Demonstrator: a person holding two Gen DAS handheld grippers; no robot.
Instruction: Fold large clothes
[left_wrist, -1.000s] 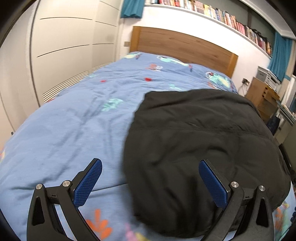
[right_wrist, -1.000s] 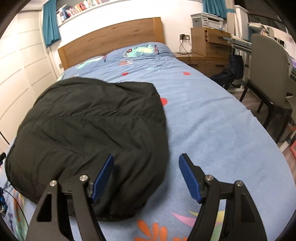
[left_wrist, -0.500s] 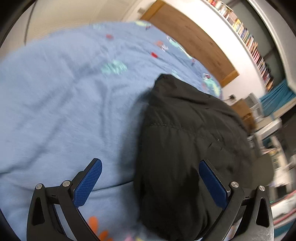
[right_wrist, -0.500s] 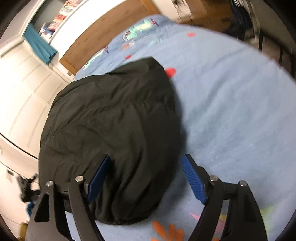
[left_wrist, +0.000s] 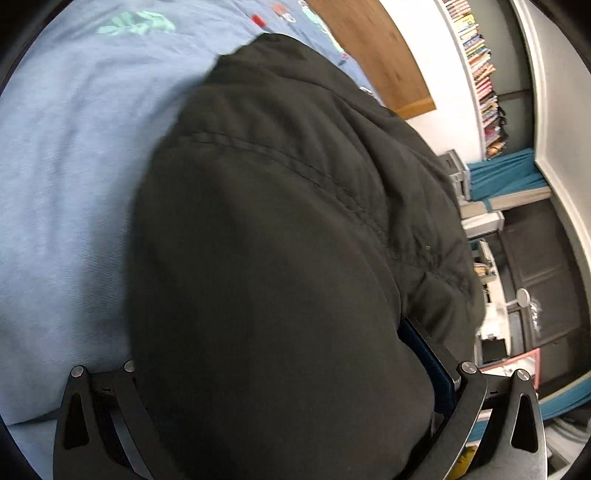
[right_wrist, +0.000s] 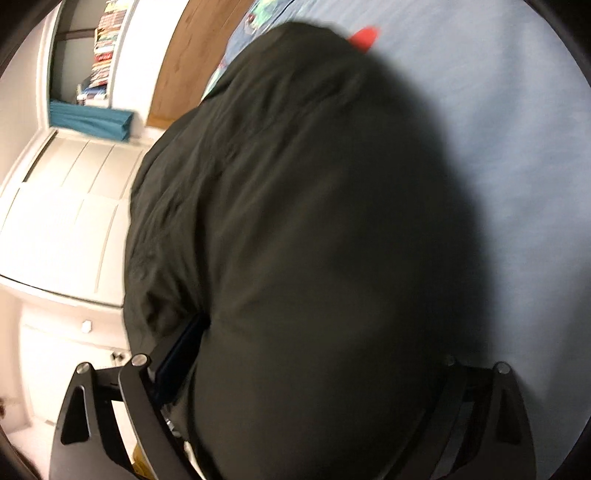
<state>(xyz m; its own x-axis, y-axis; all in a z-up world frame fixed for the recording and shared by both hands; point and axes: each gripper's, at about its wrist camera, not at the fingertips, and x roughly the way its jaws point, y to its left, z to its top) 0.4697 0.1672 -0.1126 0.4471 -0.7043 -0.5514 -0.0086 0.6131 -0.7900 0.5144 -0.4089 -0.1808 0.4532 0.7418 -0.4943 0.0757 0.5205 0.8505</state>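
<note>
Blue duvet (left_wrist: 66, 192) spreads across the bed on the left, printed with a green leaf shape up top. Left gripper (left_wrist: 291, 369) sits low with its fingers spread wide — the black jacket (left_wrist: 280, 236) bulges between them and hides the near pad. Behind it, a wooden headboard (left_wrist: 373, 48), a shelf of books (left_wrist: 480, 70) and a teal curtain (left_wrist: 506, 177). Over on the right camera, white wardrobe doors (right_wrist: 62, 221) fill the left edge. Right gripper (right_wrist: 306, 354) is also spread wide, jacket (right_wrist: 314, 221) swelling between its fingers — blurred, lying on the duvet (right_wrist: 517, 129).
</note>
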